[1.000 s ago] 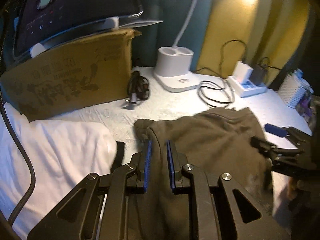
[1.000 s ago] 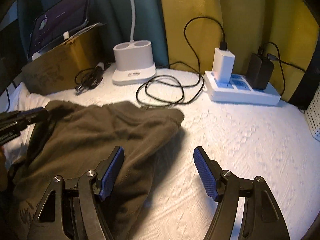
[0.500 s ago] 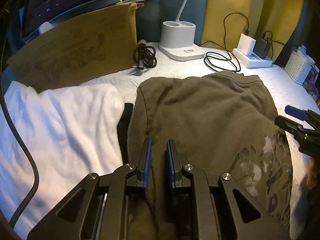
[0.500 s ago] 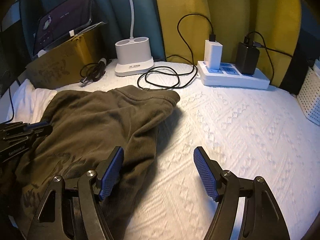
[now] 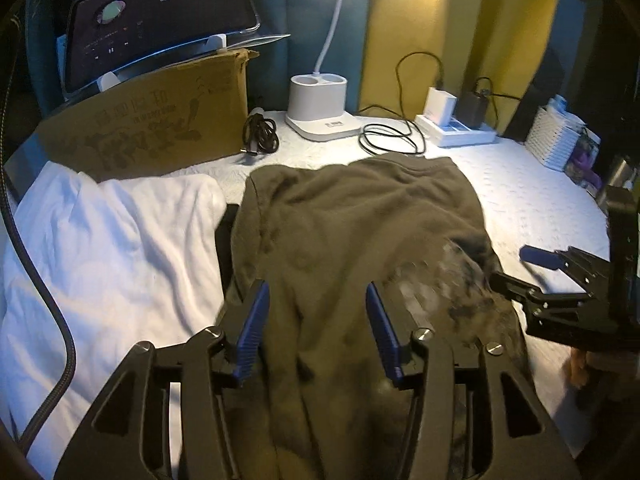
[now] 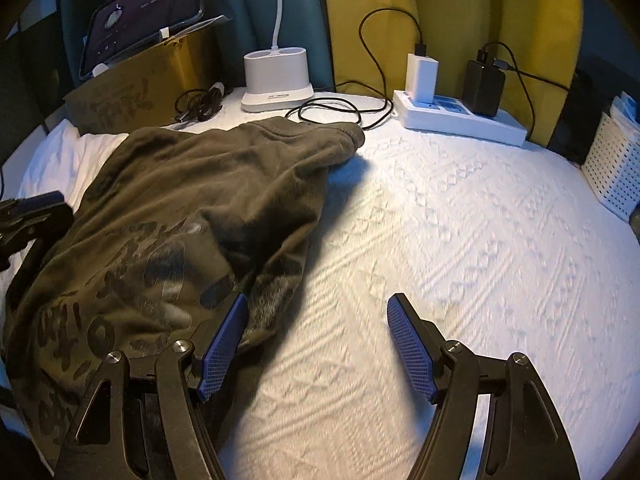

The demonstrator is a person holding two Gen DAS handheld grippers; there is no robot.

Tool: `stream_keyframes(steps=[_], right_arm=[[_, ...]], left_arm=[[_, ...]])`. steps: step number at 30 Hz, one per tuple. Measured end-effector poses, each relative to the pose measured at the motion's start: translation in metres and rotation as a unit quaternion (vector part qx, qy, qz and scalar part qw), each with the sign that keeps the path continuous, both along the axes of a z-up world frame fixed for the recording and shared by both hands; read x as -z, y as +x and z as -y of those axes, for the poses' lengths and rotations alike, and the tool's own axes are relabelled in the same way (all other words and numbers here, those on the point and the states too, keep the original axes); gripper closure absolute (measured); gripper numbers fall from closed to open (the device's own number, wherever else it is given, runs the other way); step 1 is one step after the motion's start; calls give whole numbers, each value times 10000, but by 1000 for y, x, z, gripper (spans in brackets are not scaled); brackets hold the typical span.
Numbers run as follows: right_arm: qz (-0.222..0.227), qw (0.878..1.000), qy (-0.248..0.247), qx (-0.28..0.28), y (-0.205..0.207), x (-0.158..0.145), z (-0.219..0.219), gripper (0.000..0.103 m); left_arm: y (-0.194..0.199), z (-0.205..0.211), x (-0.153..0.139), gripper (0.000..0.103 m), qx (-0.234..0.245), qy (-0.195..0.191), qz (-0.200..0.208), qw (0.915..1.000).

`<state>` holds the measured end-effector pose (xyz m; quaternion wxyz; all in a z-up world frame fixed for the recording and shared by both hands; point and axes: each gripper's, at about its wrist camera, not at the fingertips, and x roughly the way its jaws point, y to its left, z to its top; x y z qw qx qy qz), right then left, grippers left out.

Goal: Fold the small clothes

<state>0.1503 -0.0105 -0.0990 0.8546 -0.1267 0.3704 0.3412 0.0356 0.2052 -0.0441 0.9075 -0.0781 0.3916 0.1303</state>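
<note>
A dark olive shirt (image 5: 360, 232) lies spread on a white bed cover (image 6: 460, 240). It has a faded print on the part nearest the tongs. Its far edge reaches almost to a loop of black cable (image 6: 332, 108).

The left tongs (image 5: 316, 312) hang over the near part of the shirt. Their jaws have just been opening, and the blue pads (image 5: 253, 324) now stand apart. The cloth runs between them in a soft ridge, but the pads do not press on it. So the shirt is let go and lies loose under them.

The right tongs (image 6: 316, 332) are spread wide. Their left pad sits just over the right edge of the shirt, by the print. Their right pad is over bare bed cover. Nothing is pinched between them.

From the left camera, the right tongs show at the right side of the shirt. From the right camera, the left tongs show at its left side. So the shirt lies between the two.

A white cloth (image 5: 112, 248) lies just to the left of the shirt. Behind it stands a cardboard box (image 5: 160, 128) with a tablet (image 5: 160, 28) on top. A white lamp base (image 5: 320, 108) and a power strip (image 6: 460, 120) sit at the far edge of the bed.
</note>
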Motion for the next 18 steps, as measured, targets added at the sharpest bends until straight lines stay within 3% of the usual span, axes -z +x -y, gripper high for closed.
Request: stream_keyframes(steps=[12, 15, 18], right_arm=[[-27, 10000, -82, -9, -32, 4, 30, 29], [-56, 10000, -70, 38, -41, 7, 42, 29], [-38, 10000, -44, 79, -49, 6, 53, 29]], left_arm=[[-37, 35, 4, 53, 75, -60, 73, 9999], [-41, 44, 12, 45, 105, -70, -18, 9999], [-46, 53, 18, 45, 115, -96, -88, 9998]])
